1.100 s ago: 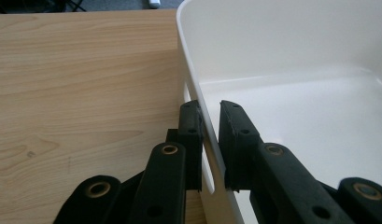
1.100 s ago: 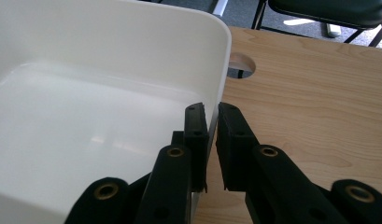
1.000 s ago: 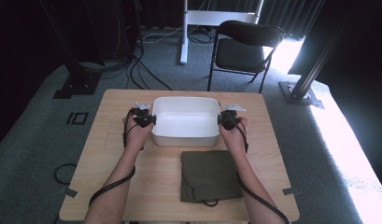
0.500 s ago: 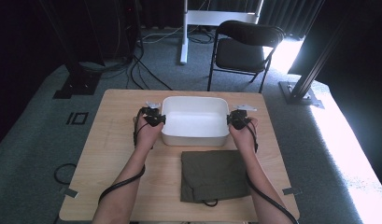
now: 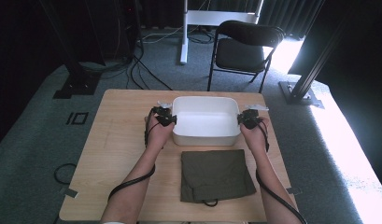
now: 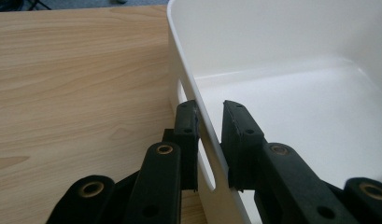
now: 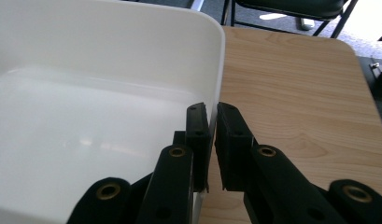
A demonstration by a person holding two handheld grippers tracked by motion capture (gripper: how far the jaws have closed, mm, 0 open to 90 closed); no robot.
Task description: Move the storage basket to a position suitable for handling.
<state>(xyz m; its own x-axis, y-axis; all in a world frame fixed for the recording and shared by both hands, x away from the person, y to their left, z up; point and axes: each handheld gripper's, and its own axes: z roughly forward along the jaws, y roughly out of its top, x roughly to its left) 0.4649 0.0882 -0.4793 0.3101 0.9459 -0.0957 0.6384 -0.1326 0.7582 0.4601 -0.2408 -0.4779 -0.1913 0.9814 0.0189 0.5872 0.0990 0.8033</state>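
An empty white plastic bin [image 5: 206, 138] sits mid-table, toward the far side. My left gripper [image 5: 170, 120] is shut on the bin's left wall. In the left gripper view the bin wall [image 6: 282, 60] runs between the jaws of the left gripper [image 6: 209, 109], beside a handle slot. My right gripper [image 5: 241, 119] is shut on the opposite wall. In the right gripper view, the right gripper [image 7: 213, 109] pinches the thin rim of the bin [image 7: 86, 56]. I cannot tell whether the bin is lifted or resting on the table.
A folded dark olive cloth bag [image 5: 215, 175] lies just in front of the bin, between the forearms. Bare wooden table [image 5: 118, 135] spreads to the left. A black folding chair [image 5: 244, 46] stands beyond the far edge, with cables on the floor.
The bin has slid to the right across the table, carried along with both grippers, which keep their hold on its two side walls.
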